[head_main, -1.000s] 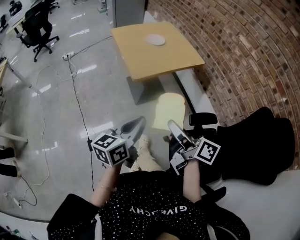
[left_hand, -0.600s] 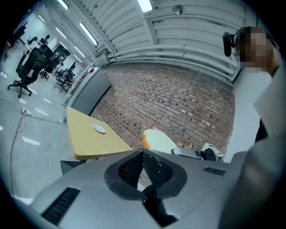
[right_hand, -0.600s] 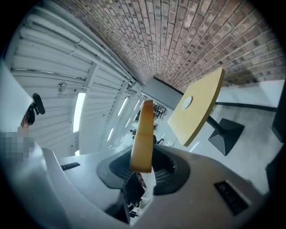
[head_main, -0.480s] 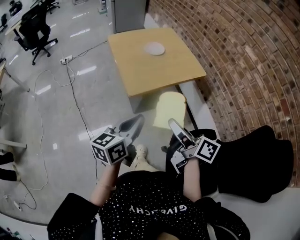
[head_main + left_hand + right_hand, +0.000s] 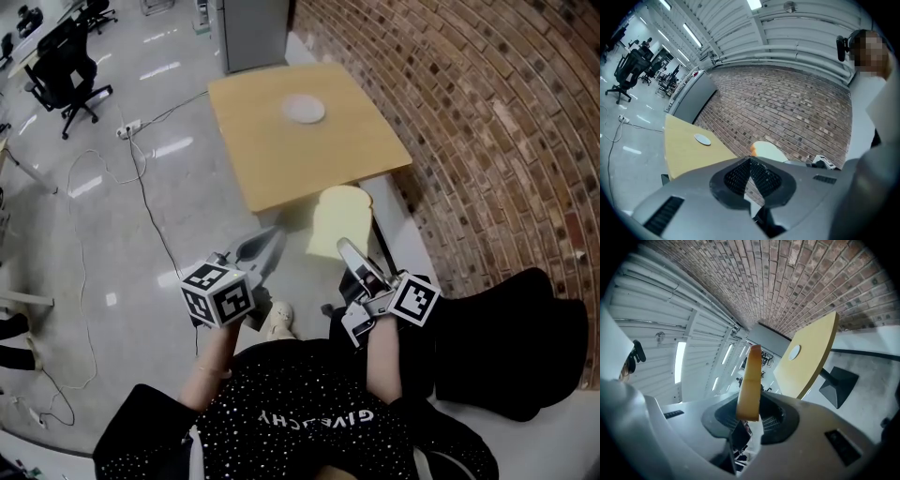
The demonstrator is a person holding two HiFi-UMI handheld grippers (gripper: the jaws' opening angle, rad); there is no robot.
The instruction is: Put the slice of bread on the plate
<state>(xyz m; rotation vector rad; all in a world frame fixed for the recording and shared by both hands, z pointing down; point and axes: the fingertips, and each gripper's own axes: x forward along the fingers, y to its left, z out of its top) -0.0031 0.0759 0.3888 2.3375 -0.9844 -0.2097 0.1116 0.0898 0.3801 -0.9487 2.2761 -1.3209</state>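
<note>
Now the table [image 5: 281, 159] and plate [image 5: 304, 110] lie nearer than a second ago, so the person is closing in. The right hand-held gripper [image 5: 345, 249] pinches the bread [image 5: 339, 217], held in the air by the table's near edge. The left hand-held gripper [image 5: 270, 242] is closed and empty. Placing is still to do.

- Left gripper [image 5: 270, 239]: level, pointing far. Jaws together, nothing between them [image 5: 750, 159].
- Left marker cube [image 5: 218, 295]: at near end of gripper, above left forearm [image 5: 214, 361].
- Right gripper [image 5: 347, 251]: level, pointing far, beside left gripper, not touching it.
- Right jaws: clamped on near edge of bread slice [image 5: 337, 220]. Slice projects far past fingertips, broad face up.
- Right marker cube [image 5: 412, 300]: on right side of gripper.
- Right forearm [image 5: 382, 361]: bare, extended from torso, roughly parallel to left forearm.
</note>
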